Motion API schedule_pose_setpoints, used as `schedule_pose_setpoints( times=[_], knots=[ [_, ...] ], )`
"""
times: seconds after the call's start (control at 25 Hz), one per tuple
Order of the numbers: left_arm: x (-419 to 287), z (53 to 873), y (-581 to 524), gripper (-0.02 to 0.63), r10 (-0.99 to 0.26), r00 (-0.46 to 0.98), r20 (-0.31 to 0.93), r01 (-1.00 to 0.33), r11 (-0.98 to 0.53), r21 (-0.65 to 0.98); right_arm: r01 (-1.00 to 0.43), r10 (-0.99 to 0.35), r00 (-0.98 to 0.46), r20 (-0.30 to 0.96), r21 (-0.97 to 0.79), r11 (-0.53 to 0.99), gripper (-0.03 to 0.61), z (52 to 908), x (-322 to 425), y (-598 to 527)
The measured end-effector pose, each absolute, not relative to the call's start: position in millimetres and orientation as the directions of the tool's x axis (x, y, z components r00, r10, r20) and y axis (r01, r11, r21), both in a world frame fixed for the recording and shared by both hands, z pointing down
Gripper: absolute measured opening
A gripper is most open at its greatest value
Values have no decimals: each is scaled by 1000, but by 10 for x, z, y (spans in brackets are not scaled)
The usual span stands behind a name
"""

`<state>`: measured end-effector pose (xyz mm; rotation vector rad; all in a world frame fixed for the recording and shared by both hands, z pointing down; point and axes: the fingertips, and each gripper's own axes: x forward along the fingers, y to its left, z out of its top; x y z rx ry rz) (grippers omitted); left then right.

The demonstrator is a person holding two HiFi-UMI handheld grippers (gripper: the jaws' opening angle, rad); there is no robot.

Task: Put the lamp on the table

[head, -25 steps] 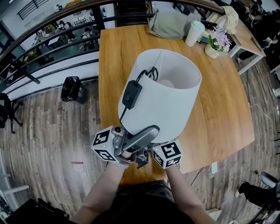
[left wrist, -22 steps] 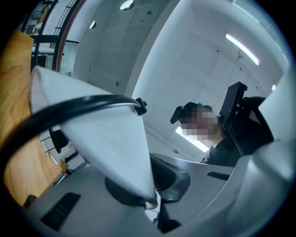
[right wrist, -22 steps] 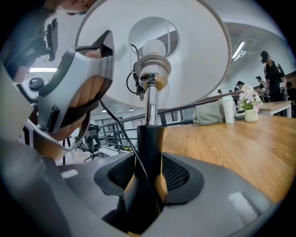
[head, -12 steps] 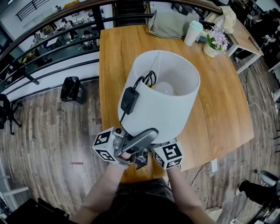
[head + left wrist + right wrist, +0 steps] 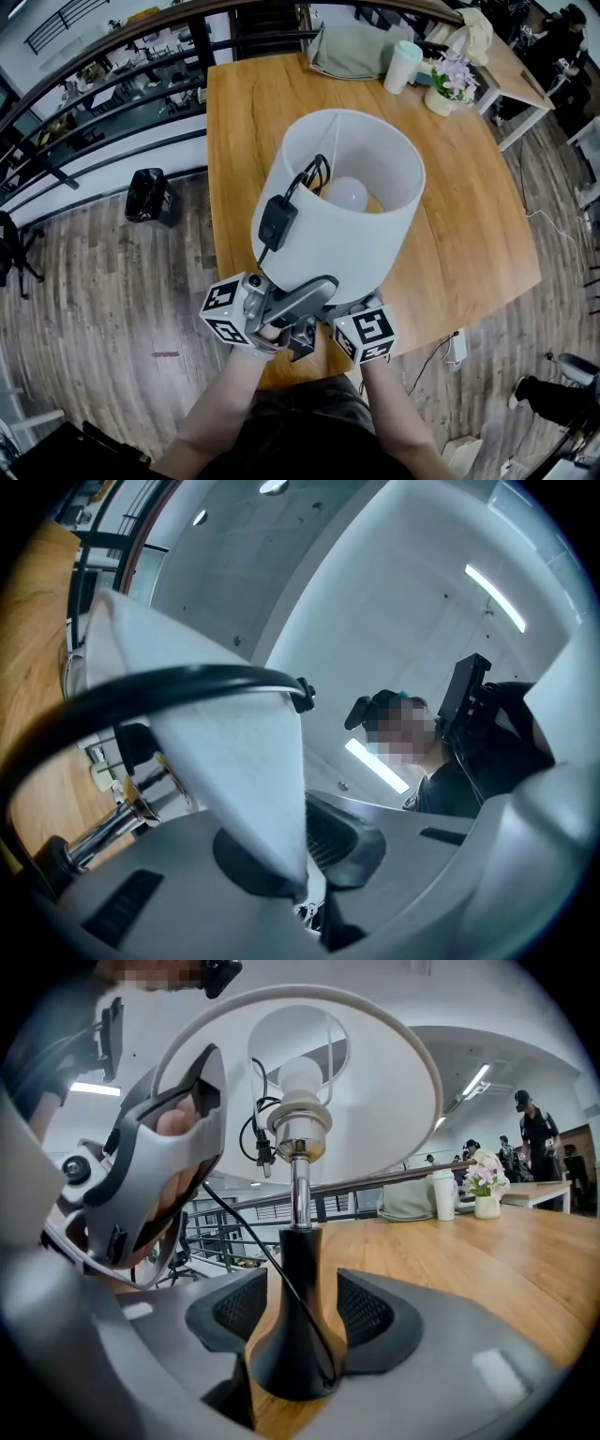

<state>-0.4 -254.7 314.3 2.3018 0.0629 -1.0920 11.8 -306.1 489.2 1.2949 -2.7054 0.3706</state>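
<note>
The lamp has a white drum shade [image 5: 349, 239], a bulb [image 5: 345, 194] and a black base [image 5: 292, 1354]. It stands upright on the wooden table [image 5: 469, 234], close to the near edge. Its black cord with an inline switch [image 5: 277, 216] hangs over the shade's left rim. My left gripper [image 5: 300, 855] is shut on the shade's lower rim [image 5: 248, 789], with the fabric pinched between the pads. My right gripper [image 5: 292, 1312] straddles the base's neck; its jaws are opening and a gap shows on each side. In the head view the shade hides both sets of jaws.
A pale cup [image 5: 403, 66], a small flower pot [image 5: 448, 86] and a grey bag [image 5: 352, 52] sit at the table's far edge. A black bin [image 5: 150, 195] stands on the wood floor to the left, below a dark railing [image 5: 112, 103].
The shade has tipped back to level, so the bulb inside now shows from above. Both grippers have stayed low at the lamp's near side.
</note>
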Motion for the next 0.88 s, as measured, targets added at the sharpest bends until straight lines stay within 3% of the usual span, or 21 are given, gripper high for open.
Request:
schedule_pose_setpoints(
  times=[0.88],
  knots=[
    [-95,3260,-2328,9,-171,654,-737,319,-821,474,-816,-781,-578,238,-167,553,229,4846,234,-2815]
  ],
)
